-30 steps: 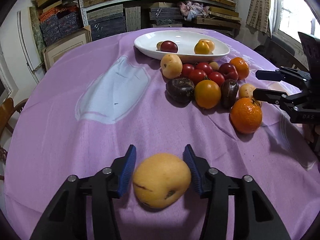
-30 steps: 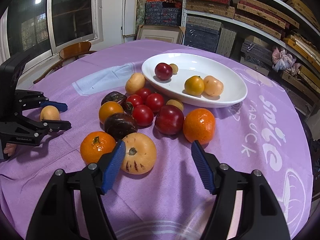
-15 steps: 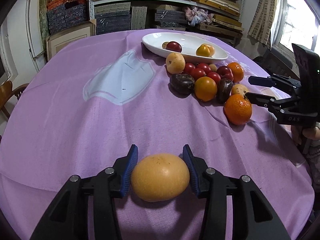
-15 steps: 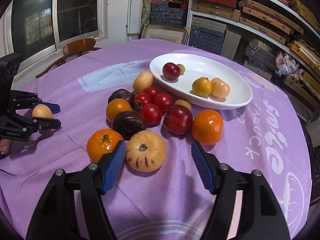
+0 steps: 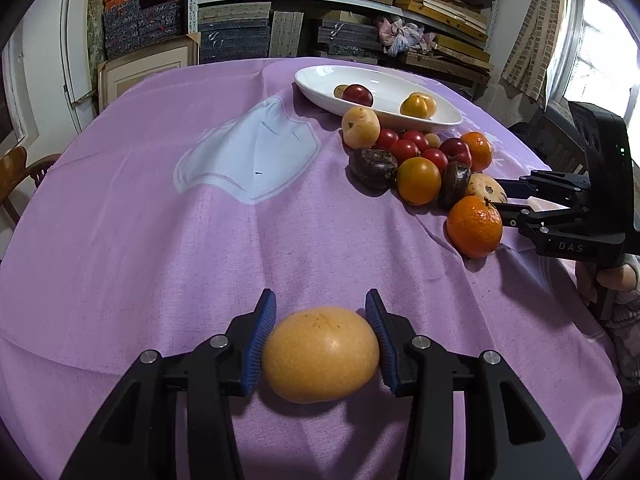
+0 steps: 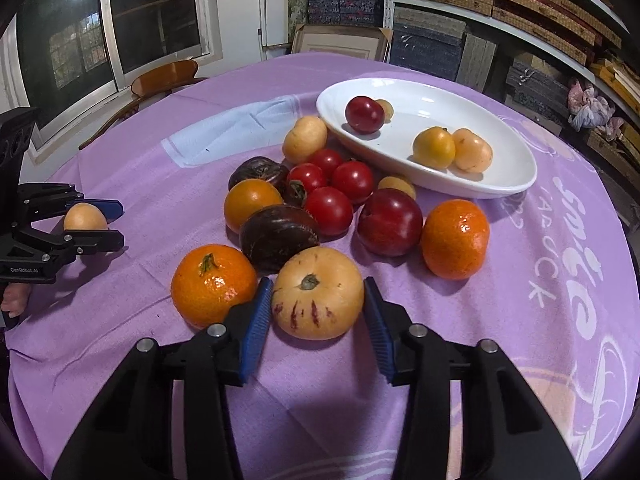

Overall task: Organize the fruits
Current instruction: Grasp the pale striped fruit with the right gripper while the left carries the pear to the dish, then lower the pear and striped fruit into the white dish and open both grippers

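Left wrist: our left gripper (image 5: 321,334) still pinches the pear (image 5: 320,354) above the cloth (image 5: 160,240), well short of the dish (image 5: 436,122).

Right wrist: our right gripper (image 6: 318,314), wider a second ago, is closing around the melon (image 6: 318,292); next comes the lift.

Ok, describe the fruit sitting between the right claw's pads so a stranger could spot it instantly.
Start at the white oval plate on the purple tablecloth, then come down through the fruit pile to its near edge. There, between the closing right claw, sits the pale cream fruit. Unlike the mandarin beside it, it has purple streaks and a green stem.
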